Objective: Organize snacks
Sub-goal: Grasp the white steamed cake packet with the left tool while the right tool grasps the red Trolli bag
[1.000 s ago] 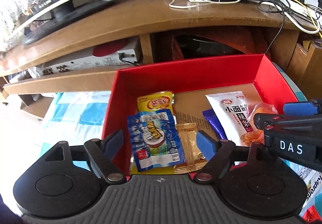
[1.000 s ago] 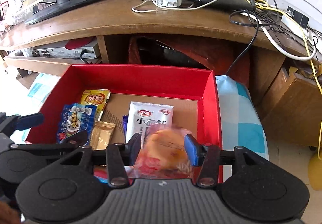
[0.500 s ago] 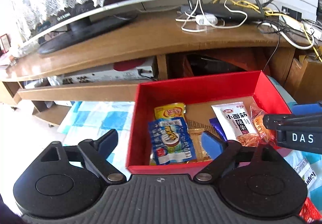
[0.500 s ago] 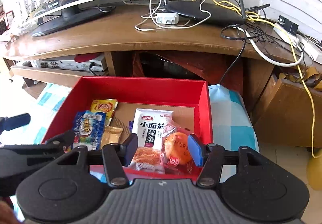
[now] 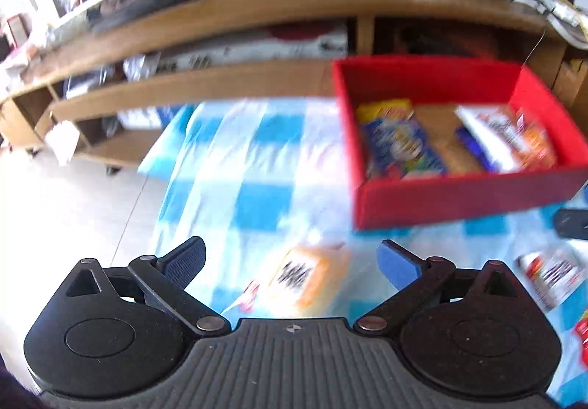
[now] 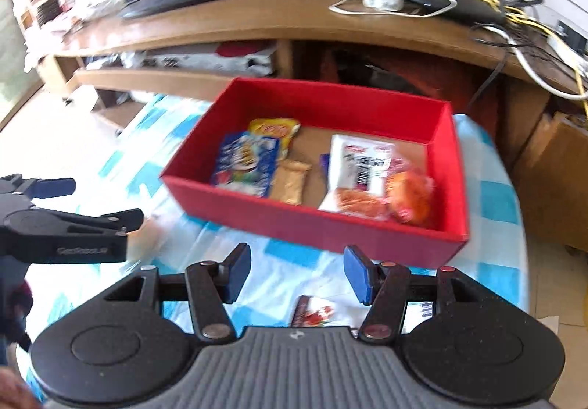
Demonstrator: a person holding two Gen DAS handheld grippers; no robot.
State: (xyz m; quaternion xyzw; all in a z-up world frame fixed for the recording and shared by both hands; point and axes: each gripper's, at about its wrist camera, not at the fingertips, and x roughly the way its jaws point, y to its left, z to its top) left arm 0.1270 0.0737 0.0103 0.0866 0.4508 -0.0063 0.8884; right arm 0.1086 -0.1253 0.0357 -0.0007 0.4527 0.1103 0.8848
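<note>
Motion blur smears the left wrist view: the orange packet (image 5: 305, 276) has unreadable print. A red packet (image 5: 582, 339) is cut off at the right edge. The right hand-held gripper's body hides part of a small packet (image 6: 314, 311).

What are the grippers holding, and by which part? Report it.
Nothing. The left gripper and right gripper are both open and empty; the snacks lie in the red box or on the cloth.

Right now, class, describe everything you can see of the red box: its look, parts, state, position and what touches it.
The red box is an open, lidless rectangular tray, seemingly cardboard, with red walls and a plain brown floor. It sits flat on the blue-and-white checked cloth, before the wooden TV stand. Inside lie several snack packets, including a blue packet, a yellow one and a white packet. Neither hand-held gripper touches it.
</note>
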